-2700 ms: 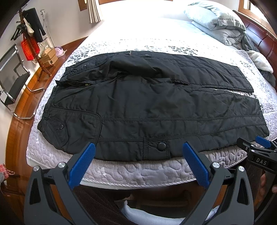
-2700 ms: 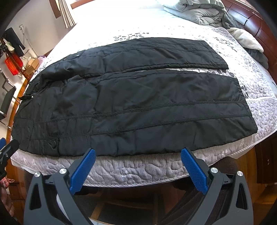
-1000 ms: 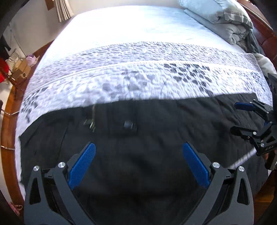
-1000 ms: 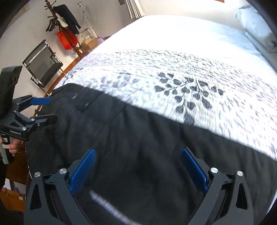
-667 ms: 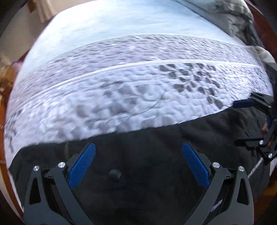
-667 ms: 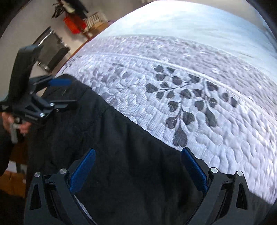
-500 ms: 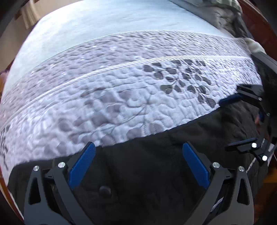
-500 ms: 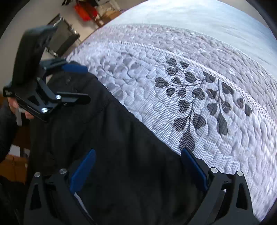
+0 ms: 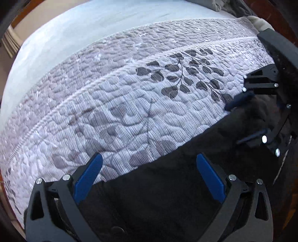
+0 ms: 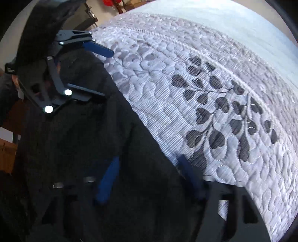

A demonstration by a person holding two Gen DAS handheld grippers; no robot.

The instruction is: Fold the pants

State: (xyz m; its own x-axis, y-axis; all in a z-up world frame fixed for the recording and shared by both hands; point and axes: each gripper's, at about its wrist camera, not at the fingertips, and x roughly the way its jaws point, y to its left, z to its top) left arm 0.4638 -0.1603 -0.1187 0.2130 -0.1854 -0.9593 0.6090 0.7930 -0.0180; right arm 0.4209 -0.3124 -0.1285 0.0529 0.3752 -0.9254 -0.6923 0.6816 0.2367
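Black padded pants [image 9: 167, 201] lie on a quilted bedspread [image 9: 130, 104], and their far edge crosses both views. My left gripper [image 9: 149, 167] is open, low over that edge, with one blue pad over the quilt and the other over the black cloth. It shows again, open, in the right wrist view as the left gripper [image 10: 100, 72] astride the waist end. My right gripper [image 10: 149, 178] is blurred and its jaws are closing, with the pants' edge [image 10: 141, 130] between them. In the left wrist view the right gripper [image 9: 245, 119] still shows a gap around bunched cloth.
The pale quilt with a dark leaf print [image 10: 223, 115] stretches beyond the pants, and a plain white sheet [image 9: 74, 33] lies farther back. Bedding is heaped at the top right [image 9: 232, 7]. A wooden bed frame [image 9: 290, 33] rims the right side.
Both grippers have moved over the pants to their far edge and come lower, rolling as they went. The right gripper's fingers have drawn closer together; the left's stay wide.
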